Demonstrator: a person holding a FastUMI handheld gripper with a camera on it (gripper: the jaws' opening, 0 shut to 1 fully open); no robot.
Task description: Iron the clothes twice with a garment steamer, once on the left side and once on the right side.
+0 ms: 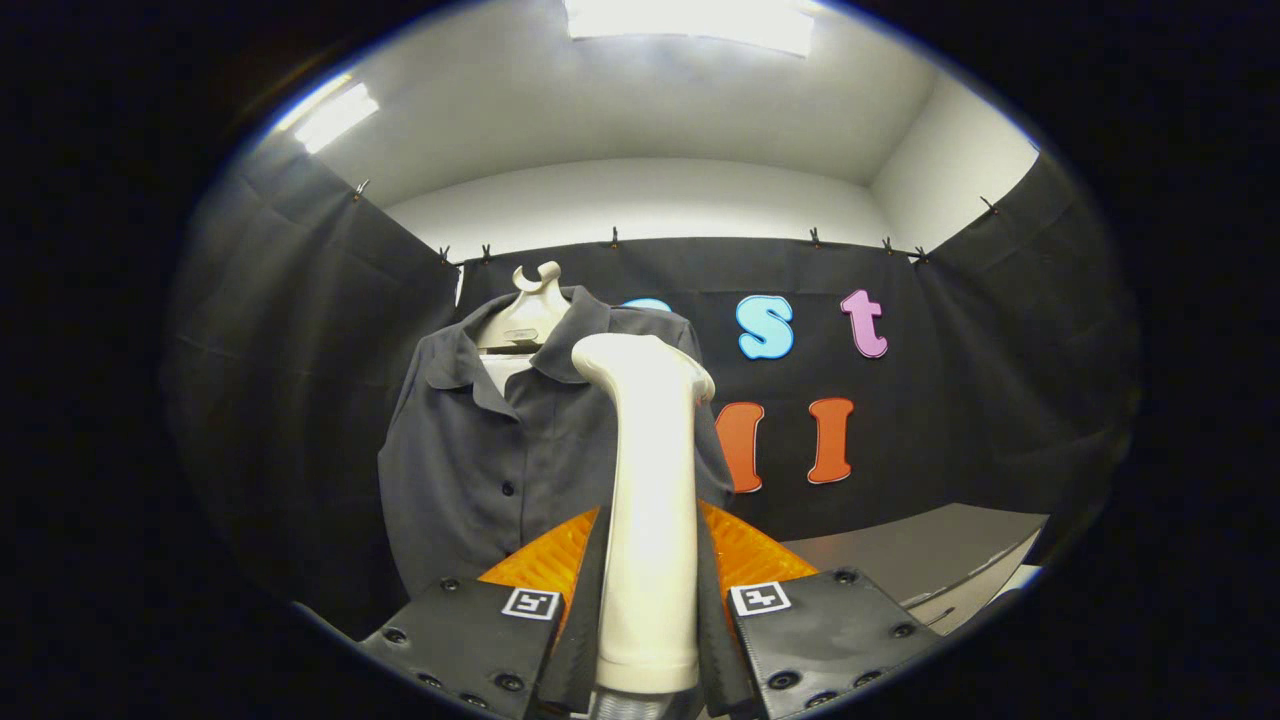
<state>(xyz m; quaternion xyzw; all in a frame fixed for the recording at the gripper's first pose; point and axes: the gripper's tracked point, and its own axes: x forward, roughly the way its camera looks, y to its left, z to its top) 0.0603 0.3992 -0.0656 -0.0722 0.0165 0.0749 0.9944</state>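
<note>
1. Your gripper (650,600) is clamped on the handle of the steamer (650,480), one finger pressing each side of the pale shaft low down, near its base.

2. The steamer stands upright between the fingers, its long axis running straight up from the grip. Its flared head sits at the top and points away from you, toward the shirt.

3. Judged from its smooth, hard shell, the handle is rigid but likely slick. Any water inside would add weight up top, so a firm hold low on the shaft looks right, with care against twisting.

4. Just beyond the head hangs the shirt (480,450), dark grey, buttoned down the front, collar spread. It is soft and light and will probably swing or fold away if pushed hard.

5. The shirt hangs lengthwise, top to bottom, on a pale hanger (525,315), its front facing you. The steamer head sits before the shirt's right-hand shoulder as seen from the gripper; whether it touches the cloth cannot be told.

6. Off to the right, beyond the fingers, a grey worktop (930,545) shows its near edge.
</note>
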